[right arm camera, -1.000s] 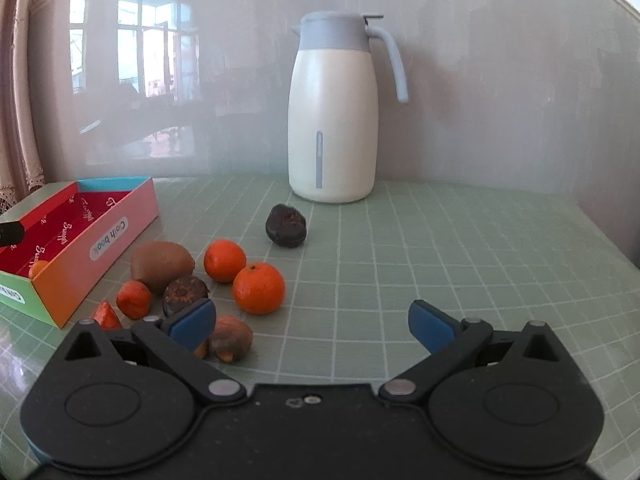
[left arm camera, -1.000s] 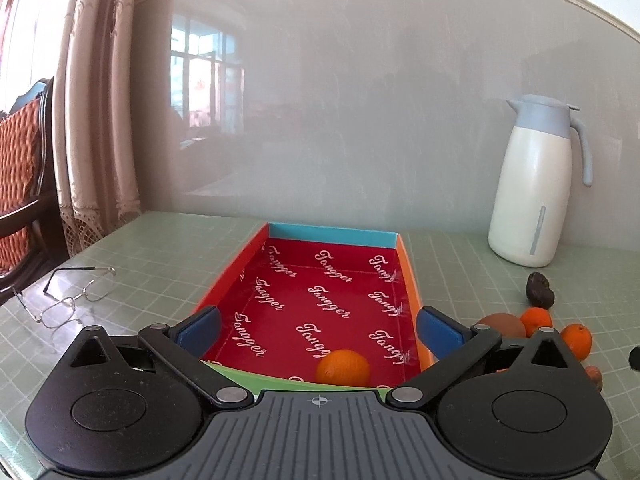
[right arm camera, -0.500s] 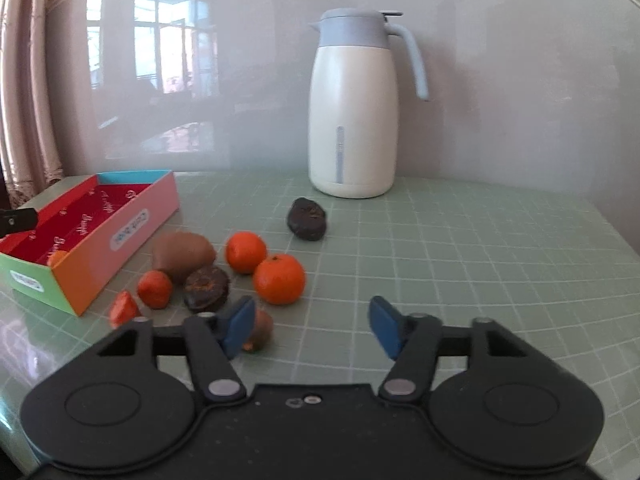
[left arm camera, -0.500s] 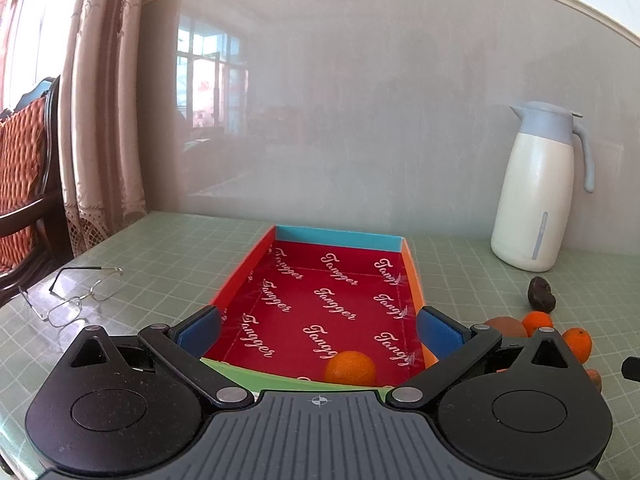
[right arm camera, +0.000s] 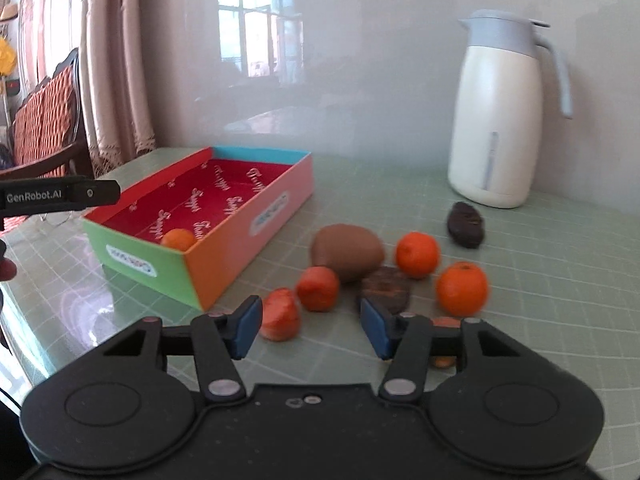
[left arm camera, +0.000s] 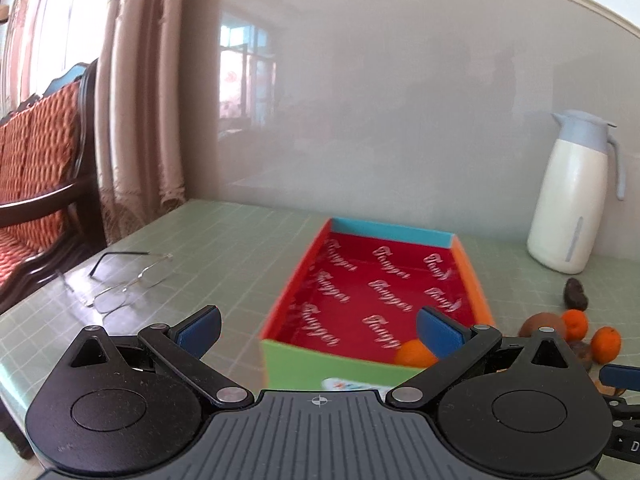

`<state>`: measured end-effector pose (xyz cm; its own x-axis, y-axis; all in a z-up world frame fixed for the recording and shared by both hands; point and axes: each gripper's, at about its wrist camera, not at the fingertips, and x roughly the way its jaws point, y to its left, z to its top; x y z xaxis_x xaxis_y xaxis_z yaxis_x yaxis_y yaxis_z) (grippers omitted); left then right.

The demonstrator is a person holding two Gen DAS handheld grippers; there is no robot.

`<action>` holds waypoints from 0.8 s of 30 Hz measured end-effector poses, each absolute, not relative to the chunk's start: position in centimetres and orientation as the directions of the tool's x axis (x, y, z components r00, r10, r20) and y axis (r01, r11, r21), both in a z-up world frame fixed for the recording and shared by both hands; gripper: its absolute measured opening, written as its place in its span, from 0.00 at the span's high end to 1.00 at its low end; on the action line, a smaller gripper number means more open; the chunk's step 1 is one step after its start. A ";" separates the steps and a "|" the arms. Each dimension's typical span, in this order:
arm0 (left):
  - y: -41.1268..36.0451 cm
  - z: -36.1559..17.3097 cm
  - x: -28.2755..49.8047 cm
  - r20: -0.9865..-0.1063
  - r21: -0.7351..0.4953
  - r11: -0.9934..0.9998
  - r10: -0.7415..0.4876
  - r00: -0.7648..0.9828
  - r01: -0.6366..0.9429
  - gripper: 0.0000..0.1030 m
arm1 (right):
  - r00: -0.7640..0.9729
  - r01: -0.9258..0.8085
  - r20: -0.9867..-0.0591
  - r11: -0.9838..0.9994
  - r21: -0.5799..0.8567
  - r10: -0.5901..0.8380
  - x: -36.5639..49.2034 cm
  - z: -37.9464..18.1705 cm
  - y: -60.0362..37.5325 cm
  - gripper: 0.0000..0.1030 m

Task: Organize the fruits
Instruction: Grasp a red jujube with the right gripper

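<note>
Lining up on the loose fruit, the right gripper [right arm camera: 311, 326] hangs low over the green gridded table [right arm camera: 560, 280] with its blue jaws closing; nothing is pressed between them yet, though a small red fruit [right arm camera: 281, 314] lies just ahead of the left pad. To do this pick well, I judge the jaws should straddle that one piece only, clear of the second red fruit [right arm camera: 318, 289] and the dark wrinkled fruit [right arm camera: 386, 289] beside it, and close gently, since these pieces look soft and round and could roll or bruise. Behind them sit a brown kiwi [right arm camera: 347, 251], two mandarins [right arm camera: 462, 289] and another dark fruit [right arm camera: 465, 220] nearer the white thermos jug [right arm camera: 496, 120].

The goal, a colourful cardboard box [right arm camera: 240, 240], stands just left of the pile with one mandarin [right arm camera: 179, 239] already in its near corner. The left gripper [left arm camera: 318, 328] hovers at the box's near end, jaws wide and empty; it could steady the box during the drop.

Readable writing: "GenRobot.AI" on the left gripper's side, seen from the right wrist. The red lining repeats a white script word, roughly "Tangger"; the oval labels on the box's outer walls are too blurred to read. A pair of spectacles [left arm camera: 124, 280] lies well left of the box.
</note>
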<state>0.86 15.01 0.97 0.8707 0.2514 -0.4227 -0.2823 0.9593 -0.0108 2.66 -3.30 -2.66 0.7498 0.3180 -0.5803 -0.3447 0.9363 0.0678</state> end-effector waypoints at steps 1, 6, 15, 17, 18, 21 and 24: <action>15.4 0.9 0.7 -0.425 -0.009 0.958 0.255 0.869 -0.286 0.00 | 0.749 -0.344 -0.584 0.937 0.063 0.314 2.7 -2.8 -2.9 0.49; 16.6 0.5 0.5 -0.452 0.002 0.960 0.250 0.856 -0.280 0.00 | 0.733 -0.343 -0.613 0.938 0.043 0.296 3.2 -3.4 -1.5 0.55; 17.1 -0.2 -0.4 -0.475 0.110 0.963 0.270 0.838 -0.248 0.00 | 0.696 -0.320 -0.668 0.947 0.038 0.262 4.6 -4.7 1.0 0.74; 17.8 -0.3 -0.8 -0.481 0.114 0.960 0.278 0.832 -0.256 0.00 | 0.700 -0.316 -0.666 0.948 0.033 0.257 4.7 -4.7 1.3 0.74; 18.1 -0.4 -0.9 -0.484 0.111 0.959 0.283 0.828 -0.262 0.00 | 0.700 -0.314 -0.666 0.949 0.036 0.257 4.7 -4.7 1.5 0.74; 19.5 -0.5 -1.4 -0.487 0.087 0.954 0.293 0.823 -0.289 0.00 | 0.738 -0.311 -0.625 0.950 0.017 0.253 4.1 -3.7 1.7 0.74; 20.6 -0.6 -1.8 -0.485 0.065 0.949 0.300 0.821 -0.308 0.00 | 0.779 -0.319 -0.562 0.947 0.028 0.278 3.5 -2.1 1.9 0.74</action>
<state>-1.79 20.60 -0.58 0.8214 0.3001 -0.4851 -0.3082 0.9491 0.0652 3.50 1.86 -2.08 0.7787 0.2785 -0.5621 -0.3185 0.9475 0.0281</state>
